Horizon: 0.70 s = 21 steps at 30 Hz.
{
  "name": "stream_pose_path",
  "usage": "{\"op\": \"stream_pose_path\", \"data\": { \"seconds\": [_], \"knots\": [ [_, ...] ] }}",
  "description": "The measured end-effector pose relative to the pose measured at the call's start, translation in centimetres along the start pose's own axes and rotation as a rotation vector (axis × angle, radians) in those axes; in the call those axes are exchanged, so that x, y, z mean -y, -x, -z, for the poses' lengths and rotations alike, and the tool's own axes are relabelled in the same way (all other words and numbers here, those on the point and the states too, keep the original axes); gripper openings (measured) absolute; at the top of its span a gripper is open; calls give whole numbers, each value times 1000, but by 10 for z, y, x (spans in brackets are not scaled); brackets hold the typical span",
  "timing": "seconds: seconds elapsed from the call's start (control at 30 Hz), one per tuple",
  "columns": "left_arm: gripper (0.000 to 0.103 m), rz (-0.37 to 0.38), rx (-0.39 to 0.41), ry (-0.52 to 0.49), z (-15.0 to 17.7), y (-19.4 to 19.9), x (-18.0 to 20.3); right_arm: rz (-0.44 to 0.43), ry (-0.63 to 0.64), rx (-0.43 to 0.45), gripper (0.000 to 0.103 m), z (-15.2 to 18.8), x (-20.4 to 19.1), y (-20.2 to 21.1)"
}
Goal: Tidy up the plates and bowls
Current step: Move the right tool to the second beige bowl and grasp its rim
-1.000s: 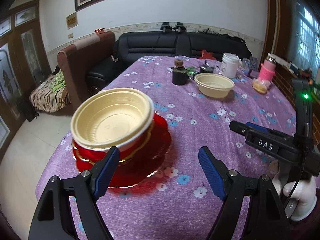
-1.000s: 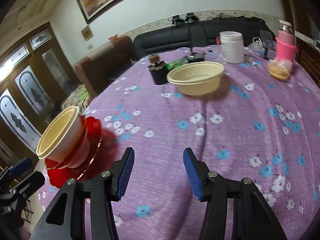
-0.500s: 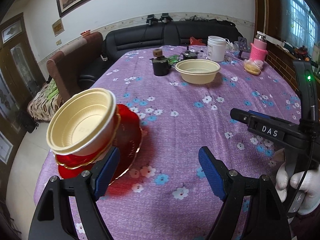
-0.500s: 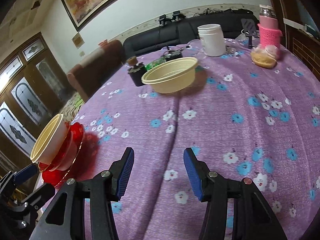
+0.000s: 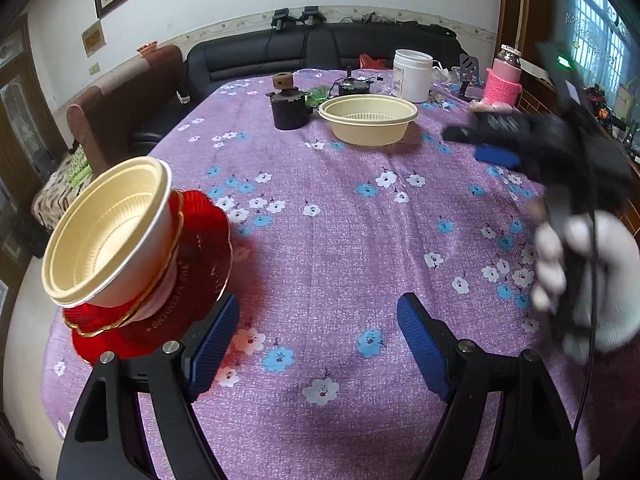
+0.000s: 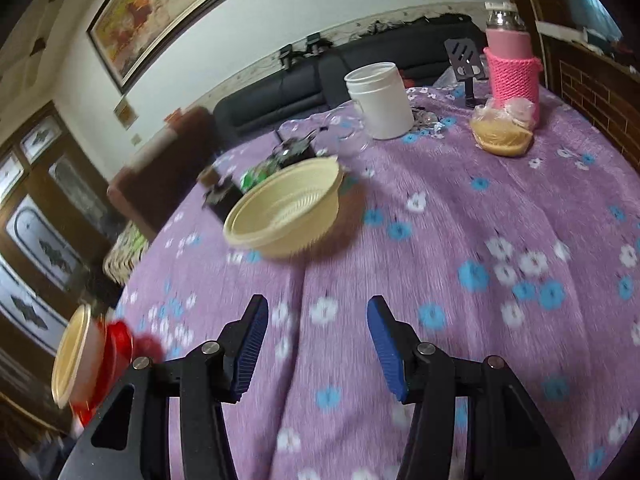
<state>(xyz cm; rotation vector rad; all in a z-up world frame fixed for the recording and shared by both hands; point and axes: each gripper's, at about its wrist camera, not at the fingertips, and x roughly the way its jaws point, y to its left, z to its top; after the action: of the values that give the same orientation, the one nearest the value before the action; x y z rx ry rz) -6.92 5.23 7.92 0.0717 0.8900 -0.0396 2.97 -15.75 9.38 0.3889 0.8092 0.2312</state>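
Note:
Two nested cream bowls (image 5: 108,236) sit on stacked red plates (image 5: 196,248) at the table's near left edge. My left gripper (image 5: 318,340) is open and empty over the purple cloth, just right of that stack, with its left finger close to the red rim. A lone cream bowl (image 5: 368,120) stands farther back, near the middle. My right gripper (image 6: 316,344) is open and empty, hovering short of the lone cream bowl (image 6: 284,208). A white-gloved hand (image 5: 592,280) carries it, blurred, at the right of the left wrist view.
Behind the lone bowl are a black pot (image 5: 288,108), a white jar (image 5: 412,76), a pink-sleeved bottle (image 5: 504,80) and a bag of food (image 6: 502,136). A black sofa (image 5: 320,52) and a brown armchair (image 5: 120,120) stand beyond the table. The flowered cloth (image 5: 340,240) covers the table.
The bowl-and-plate stack has slid from between my left fingers to their left. My right gripper has travelled toward the lone cream bowl, which now looks larger. Both jaws kept their width.

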Motion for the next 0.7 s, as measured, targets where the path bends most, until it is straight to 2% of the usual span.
{"op": "stream_pose_path", "data": {
  "seconds": [0.2, 0.4, 0.47, 0.5, 0.53, 0.6, 0.7],
  "knots": [
    [80, 10, 10, -5, -7, -3, -1, 23, -32, -24, 56, -38, -7, -43],
    [80, 29, 4, -16, -13, -8, -1, 67, -17, -83, 56, -59, -14, -92],
    [80, 37, -1, -11, -16, -11, -2, 49, -28, -111, 41, -58, -12, -104],
    [80, 41, -5, -4, -17, -12, -2, 34, -40, -122, 25, -57, -10, -107],
    [80, 48, -11, 8, -18, -13, -4, 22, -59, -128, 16, -56, -6, -107],
    [80, 67, -18, 30, -21, -15, -7, -17, -109, -142, 12, -52, 4, -103],
    [80, 97, -28, 57, -24, -16, -9, -69, -144, -174, 11, -45, 18, -88]
  ]
}}
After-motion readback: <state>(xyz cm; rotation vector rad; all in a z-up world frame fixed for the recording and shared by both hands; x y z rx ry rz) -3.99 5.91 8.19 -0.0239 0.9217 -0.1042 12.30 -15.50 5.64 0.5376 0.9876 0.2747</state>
